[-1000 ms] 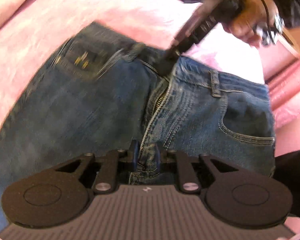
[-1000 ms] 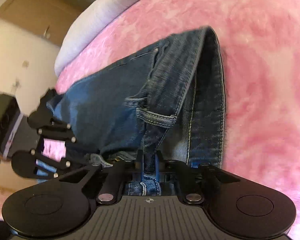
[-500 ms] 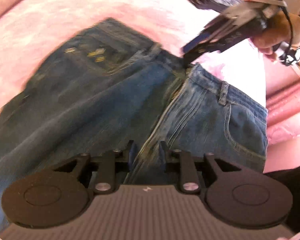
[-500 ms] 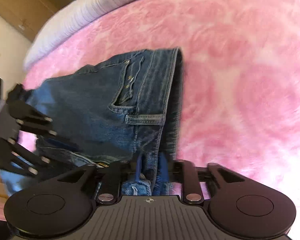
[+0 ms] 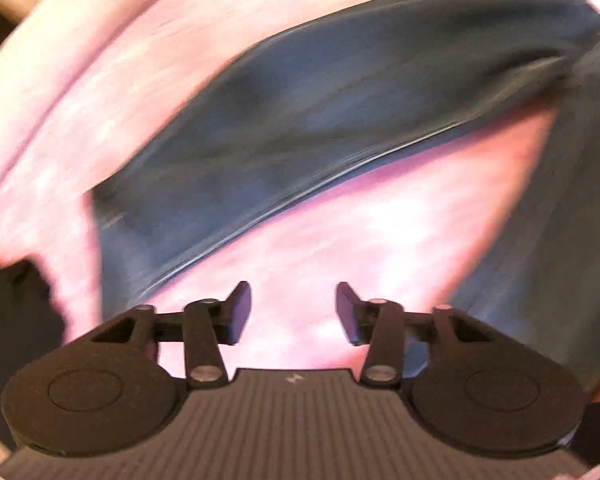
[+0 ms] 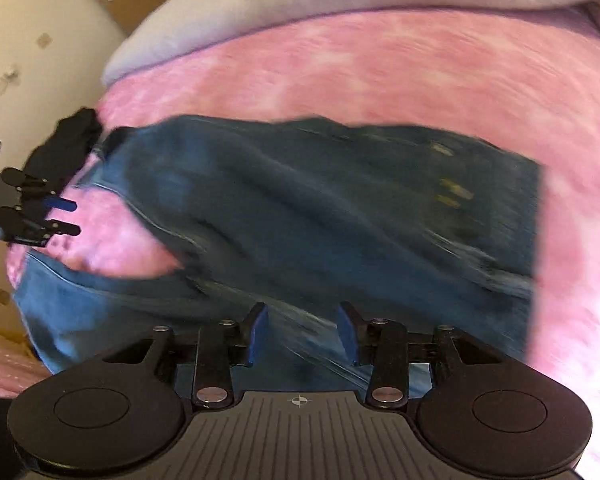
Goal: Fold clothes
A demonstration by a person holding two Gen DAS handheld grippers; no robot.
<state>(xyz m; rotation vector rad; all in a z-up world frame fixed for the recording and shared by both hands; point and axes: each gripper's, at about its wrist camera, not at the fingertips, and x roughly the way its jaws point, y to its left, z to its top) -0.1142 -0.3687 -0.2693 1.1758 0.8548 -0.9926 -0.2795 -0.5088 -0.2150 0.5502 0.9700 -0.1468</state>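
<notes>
Blue jeans [image 6: 320,216] lie on the pink blanket [image 6: 380,68], their two legs spread in a V. In the left wrist view the legs [image 5: 320,120] run across the top and down the right side, blurred by motion. My left gripper [image 5: 293,314] is open and empty over the pink blanket between the legs; it also shows in the right wrist view [image 6: 58,216] at the far left. My right gripper [image 6: 302,334] is open and empty just above the jeans near the waist.
A grey pillow [image 6: 340,4] lies along the far edge of the bed. A cream wall [image 6: 28,60] and brown furniture stand beyond on the left. A dark cloth [image 6: 66,144] sits at the bed's left edge.
Both grippers have let go of the jeans and opened. The jeans now lie on the blanket. My left gripper has swung away to between the legs.
</notes>
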